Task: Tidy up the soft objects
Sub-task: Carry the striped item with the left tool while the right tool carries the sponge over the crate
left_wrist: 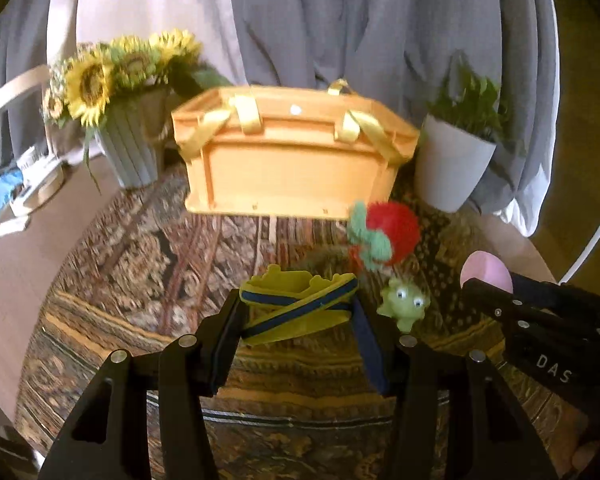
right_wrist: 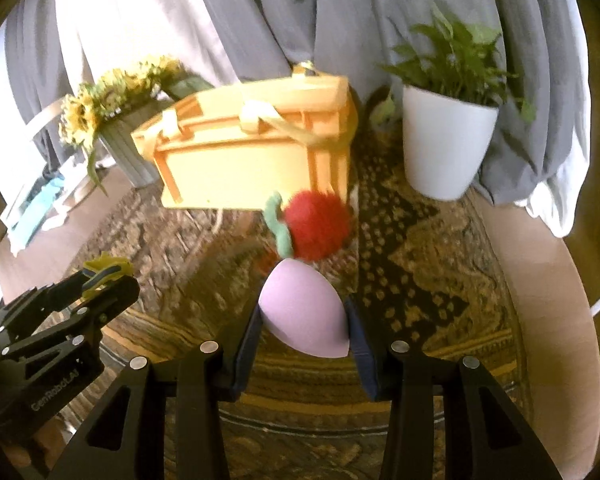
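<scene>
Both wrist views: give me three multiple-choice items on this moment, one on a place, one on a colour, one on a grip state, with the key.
1. Where does the red pompom toy lie?
A. inside the basket
B. on the rug in front of the basket
C. in the white pot

2. What colour is the egg-shaped sponge?
A. pink
B. green
C. orange

3. What is the left gripper doing?
A. standing open with nothing in it
B. shut on the green frog
C. shut on the yellow toy

Key: 1 B, it sits on the rug just before the orange basket. 2 A, it shows pale pink between the right gripper's pads. 3 C, the pads press the yellow toy from both sides, while the frog lies free on the rug.
</scene>
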Demonstrator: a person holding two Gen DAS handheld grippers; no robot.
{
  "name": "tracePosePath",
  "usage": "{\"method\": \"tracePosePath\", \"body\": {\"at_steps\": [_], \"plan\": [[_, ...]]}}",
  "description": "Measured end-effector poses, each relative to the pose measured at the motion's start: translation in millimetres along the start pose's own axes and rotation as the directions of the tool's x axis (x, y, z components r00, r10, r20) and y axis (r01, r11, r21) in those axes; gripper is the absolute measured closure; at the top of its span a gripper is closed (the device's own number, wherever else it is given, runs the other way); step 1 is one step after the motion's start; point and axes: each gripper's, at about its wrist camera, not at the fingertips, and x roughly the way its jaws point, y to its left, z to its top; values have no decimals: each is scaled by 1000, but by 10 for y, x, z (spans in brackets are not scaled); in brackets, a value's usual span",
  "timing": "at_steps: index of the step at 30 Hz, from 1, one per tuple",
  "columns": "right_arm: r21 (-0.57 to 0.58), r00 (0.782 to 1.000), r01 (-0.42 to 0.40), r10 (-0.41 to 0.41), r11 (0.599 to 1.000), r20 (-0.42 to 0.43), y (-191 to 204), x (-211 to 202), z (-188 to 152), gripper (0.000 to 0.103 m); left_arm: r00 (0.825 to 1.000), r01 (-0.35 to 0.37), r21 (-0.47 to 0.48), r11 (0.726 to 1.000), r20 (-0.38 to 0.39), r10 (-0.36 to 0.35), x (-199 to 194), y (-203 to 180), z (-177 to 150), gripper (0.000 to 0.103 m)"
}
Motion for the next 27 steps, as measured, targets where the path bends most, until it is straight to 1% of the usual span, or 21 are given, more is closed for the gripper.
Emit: {"method": "tracePosePath", "body": {"at_steps": [6, 12, 21, 27], "plan": [[7, 998, -13, 13, 1000, 54, 153, -106, 181, 60, 997, -2, 16, 1000, 72, 0, -176, 130, 219, 50], [9, 993, -16, 14, 1000, 115, 329, -220, 356, 60, 992, 4, 24, 1000, 125, -7, -298, 268, 413, 50], [26, 980, -6, 1, 1000, 201, 537, -349, 611, 60, 977, 18, 51, 999, 211, -28, -472, 446, 703, 50], [29, 968, 5, -13, 1000, 252, 640, -411, 763, 60, 967, 31, 65, 997, 250, -46, -527, 535, 866, 50]]}}
